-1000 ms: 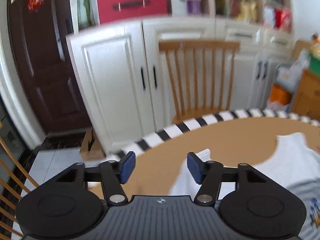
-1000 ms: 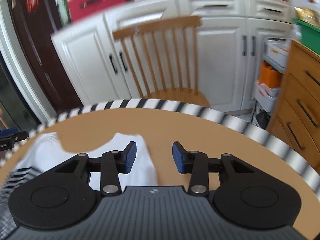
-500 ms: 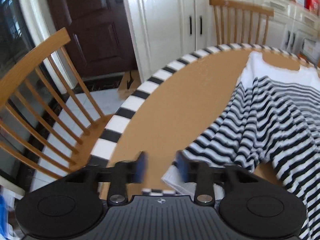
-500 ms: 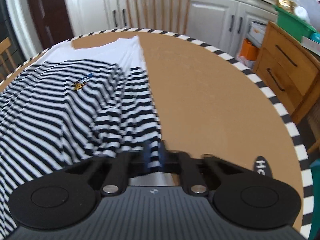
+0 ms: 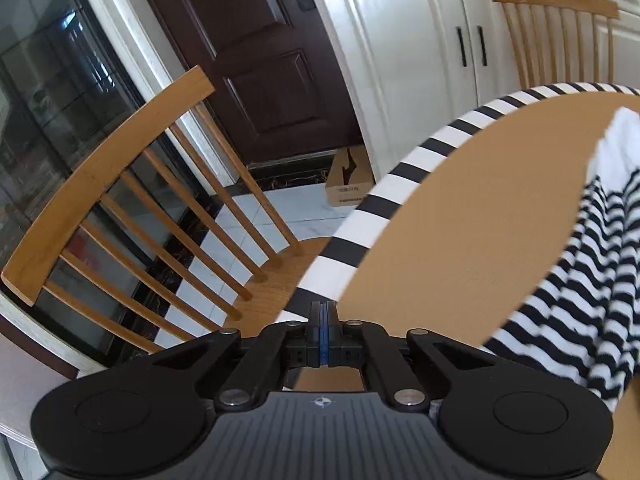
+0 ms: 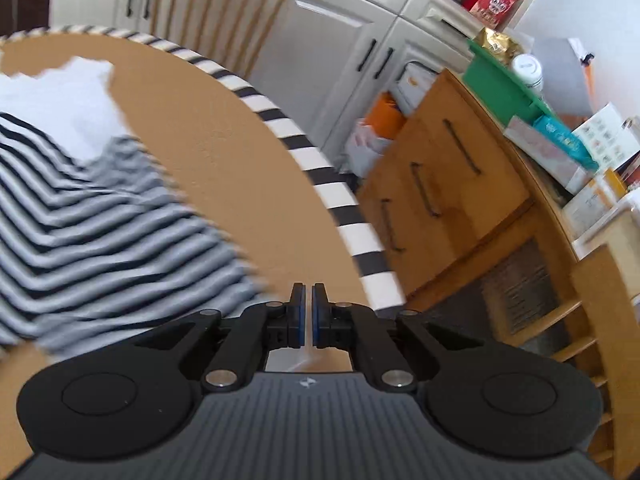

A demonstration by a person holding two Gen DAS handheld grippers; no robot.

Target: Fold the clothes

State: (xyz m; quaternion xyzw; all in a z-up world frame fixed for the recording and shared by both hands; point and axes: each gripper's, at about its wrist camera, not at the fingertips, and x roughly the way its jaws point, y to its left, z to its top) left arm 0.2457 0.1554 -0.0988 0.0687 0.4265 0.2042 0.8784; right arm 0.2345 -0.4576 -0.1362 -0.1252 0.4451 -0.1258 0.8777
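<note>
A black-and-white striped shirt (image 5: 580,280) with a white top part lies spread on the round brown table (image 5: 472,216). In the left wrist view it is to the right of my left gripper (image 5: 323,332), whose jaws are pressed together with nothing visible between them, near the table's left edge. In the right wrist view the shirt (image 6: 100,220) lies to the left of my right gripper (image 6: 307,320). Its jaws stand almost closed with a thin gap, and pale fabric shows just below them; no cloth shows between the pads.
The table has a black-and-white striped rim (image 6: 352,232). A wooden chair (image 5: 132,216) stands at the left, another chair (image 5: 556,28) at the far side. A wooden drawer unit (image 6: 448,184) stands close on the right. White cabinets (image 5: 392,48) and a cardboard box (image 5: 348,180) stand beyond.
Both grippers went from open over the shirt's far end to shut at its near end. The left has swung out toward the left table edge, the right toward the right edge.
</note>
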